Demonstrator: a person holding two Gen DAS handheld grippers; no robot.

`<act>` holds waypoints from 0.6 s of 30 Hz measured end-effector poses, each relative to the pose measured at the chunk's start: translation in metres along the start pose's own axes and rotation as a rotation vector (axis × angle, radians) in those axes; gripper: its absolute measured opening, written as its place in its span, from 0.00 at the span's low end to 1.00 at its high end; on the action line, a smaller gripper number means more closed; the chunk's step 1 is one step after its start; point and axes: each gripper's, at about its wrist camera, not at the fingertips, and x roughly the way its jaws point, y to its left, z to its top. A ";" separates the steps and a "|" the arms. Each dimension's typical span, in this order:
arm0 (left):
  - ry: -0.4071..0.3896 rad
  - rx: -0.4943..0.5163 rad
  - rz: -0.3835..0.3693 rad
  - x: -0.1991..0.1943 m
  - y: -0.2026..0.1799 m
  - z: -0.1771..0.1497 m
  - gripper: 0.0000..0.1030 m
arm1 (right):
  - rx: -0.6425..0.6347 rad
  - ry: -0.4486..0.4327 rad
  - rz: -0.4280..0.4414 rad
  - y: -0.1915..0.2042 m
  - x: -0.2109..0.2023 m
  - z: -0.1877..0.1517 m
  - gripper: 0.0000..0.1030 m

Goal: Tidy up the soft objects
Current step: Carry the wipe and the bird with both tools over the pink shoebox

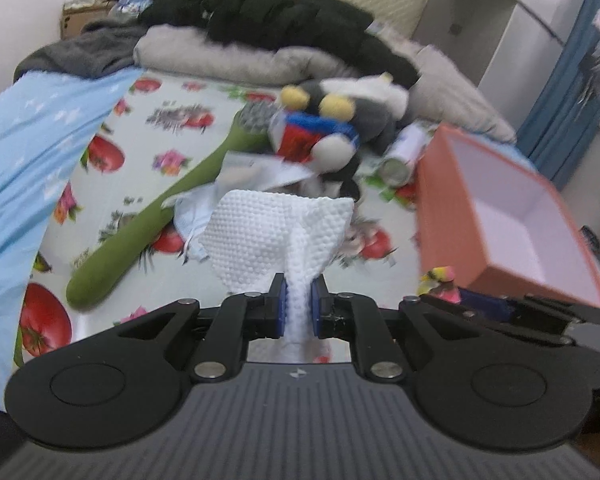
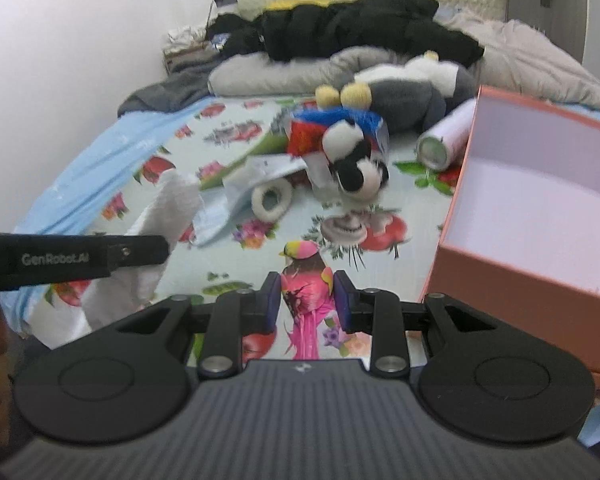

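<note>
My left gripper (image 1: 299, 304) is shut on a white dimpled cloth (image 1: 276, 228), which hangs above the bed; the same cloth (image 2: 168, 208) shows at the left of the right wrist view beside the left gripper's finger (image 2: 140, 252). My right gripper (image 2: 305, 300) is shut on a pink and yellow toy bird (image 2: 305, 280), lifted off the sheet. An open salmon-pink box (image 1: 496, 216) with a white inside sits on the bed at the right, also seen as the box (image 2: 540, 204) in the right wrist view. The bird (image 1: 440, 280) peeks in beside the box.
On the fruit-print sheet (image 1: 112, 168) lie a green plush stick (image 1: 148, 224), a black-and-white plush (image 2: 356, 160), a grey plush with yellow feet (image 1: 340, 104), a white ring (image 2: 272, 200), a can (image 1: 400, 160) and a blue blanket (image 1: 32, 152). Pillows and dark clothes pile at the headboard.
</note>
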 end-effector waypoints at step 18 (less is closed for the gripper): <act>-0.166 0.026 -0.076 -0.099 -0.045 0.022 0.14 | -0.004 -0.191 -0.012 0.007 -0.095 0.030 0.31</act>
